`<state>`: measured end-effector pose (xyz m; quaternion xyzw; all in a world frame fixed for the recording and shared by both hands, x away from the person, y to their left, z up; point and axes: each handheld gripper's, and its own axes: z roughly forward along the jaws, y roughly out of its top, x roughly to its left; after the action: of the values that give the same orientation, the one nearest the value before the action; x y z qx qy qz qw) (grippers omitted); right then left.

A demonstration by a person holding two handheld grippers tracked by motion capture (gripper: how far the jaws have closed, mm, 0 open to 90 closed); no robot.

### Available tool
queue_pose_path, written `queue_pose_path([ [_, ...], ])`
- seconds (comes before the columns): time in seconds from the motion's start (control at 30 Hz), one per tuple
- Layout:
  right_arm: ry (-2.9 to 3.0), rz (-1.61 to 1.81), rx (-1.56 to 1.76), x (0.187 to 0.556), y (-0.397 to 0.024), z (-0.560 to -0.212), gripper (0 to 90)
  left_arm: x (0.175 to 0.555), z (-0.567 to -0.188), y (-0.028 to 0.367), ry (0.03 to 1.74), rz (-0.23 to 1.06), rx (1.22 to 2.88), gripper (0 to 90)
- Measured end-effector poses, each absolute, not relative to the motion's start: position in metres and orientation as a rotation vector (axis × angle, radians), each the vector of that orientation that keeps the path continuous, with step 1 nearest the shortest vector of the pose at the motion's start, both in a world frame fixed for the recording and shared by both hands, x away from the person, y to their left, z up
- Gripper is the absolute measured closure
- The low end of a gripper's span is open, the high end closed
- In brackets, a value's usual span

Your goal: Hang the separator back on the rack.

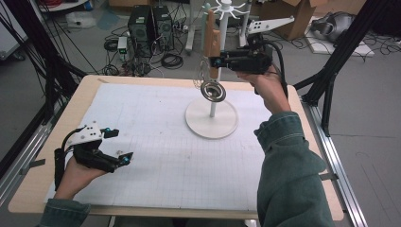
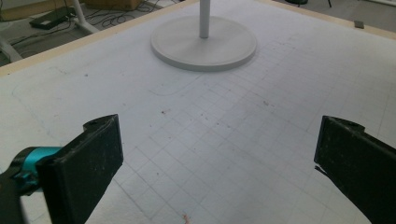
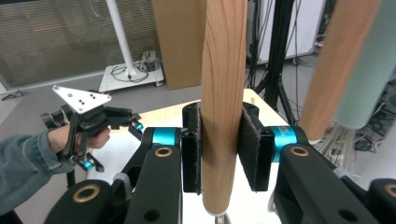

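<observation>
A utensil with a wooden handle (image 1: 212, 40) and a round wire head (image 1: 213, 91) hangs upright, head down, beside the pole of a white rack (image 1: 211, 124). My right gripper (image 1: 218, 61) is shut on that handle, well above the table. In the right gripper view the two pads (image 3: 191, 144) press both sides of the wooden handle (image 3: 223, 79), with my right gripper (image 3: 221, 144) level. My left gripper (image 1: 120, 145) rests low over the mat at the front left, jaws wide apart. Nothing lies between the jaws of the left gripper (image 2: 219, 158), only the gridded mat.
The rack's round base (image 2: 204, 44) stands on the white gridded mat (image 1: 156, 156). Another wooden handle (image 3: 341, 60) and a pale green one (image 3: 373, 70) hang close beside the held one. Computers and cables (image 1: 151, 28) lie on the floor beyond the table.
</observation>
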<state>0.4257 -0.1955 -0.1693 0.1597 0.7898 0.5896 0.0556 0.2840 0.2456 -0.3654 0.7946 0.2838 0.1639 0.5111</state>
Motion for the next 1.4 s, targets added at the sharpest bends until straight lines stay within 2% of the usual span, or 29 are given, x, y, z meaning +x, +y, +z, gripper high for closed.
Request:
queue_pose_path([
  [0.43,2.386,1.801,0.526,0.443,-0.196,-0.152,72.4,0.284,-0.364,0.249,0.687,0.404,1.904,1.7],
  [1.4,2.377,1.874,0.603,0.468,-0.206,-0.164,71.7,0.282,-0.363,0.252,0.687,0.406,1.903,1.7],
])
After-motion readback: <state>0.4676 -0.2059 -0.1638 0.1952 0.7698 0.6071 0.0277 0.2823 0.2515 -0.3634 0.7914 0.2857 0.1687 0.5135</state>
